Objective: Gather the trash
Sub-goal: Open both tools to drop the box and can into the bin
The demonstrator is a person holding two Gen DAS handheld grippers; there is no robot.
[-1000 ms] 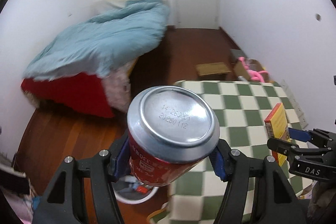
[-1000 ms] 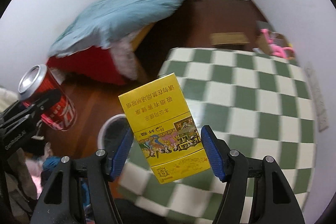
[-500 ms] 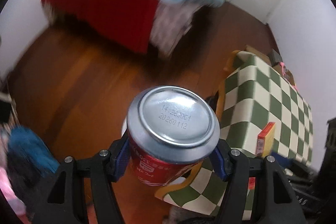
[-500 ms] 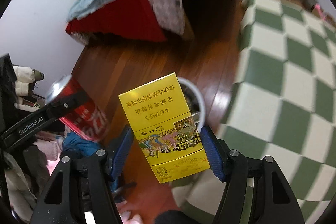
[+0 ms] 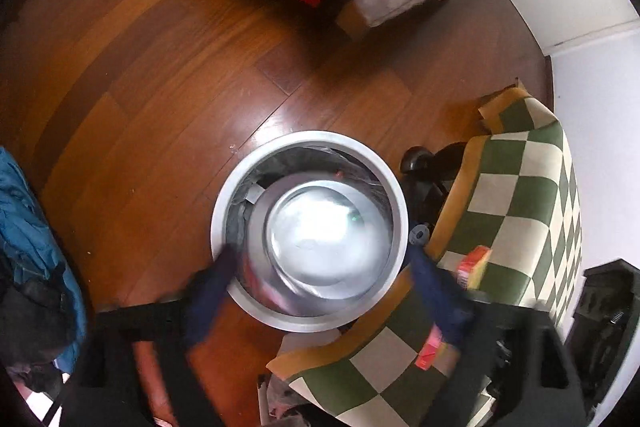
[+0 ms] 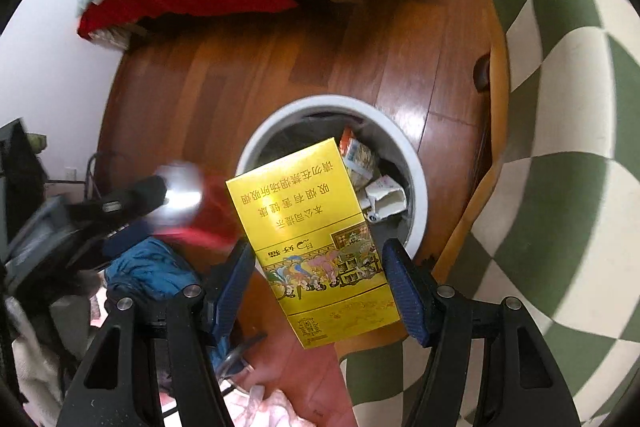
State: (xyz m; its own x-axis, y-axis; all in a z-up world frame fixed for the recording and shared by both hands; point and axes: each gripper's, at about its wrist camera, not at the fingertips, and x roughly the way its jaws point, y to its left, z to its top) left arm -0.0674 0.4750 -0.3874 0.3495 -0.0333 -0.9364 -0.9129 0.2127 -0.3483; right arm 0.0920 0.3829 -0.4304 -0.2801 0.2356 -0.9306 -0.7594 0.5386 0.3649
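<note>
Left gripper (image 5: 320, 267) with jaws spread, blurred red soda can (image 5: 320, 243) between them over the white trash bin (image 5: 224, 203) at frame centre, right gripper (image 6: 320, 267) jaws clamping a yellow cigarette pack (image 6: 316, 239) above the bin

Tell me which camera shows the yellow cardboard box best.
The right wrist view: the yellow cardboard box fills the centre, sharp, with readable print. The left wrist view shows only a blurred yellow-red sliver at the right.
</note>
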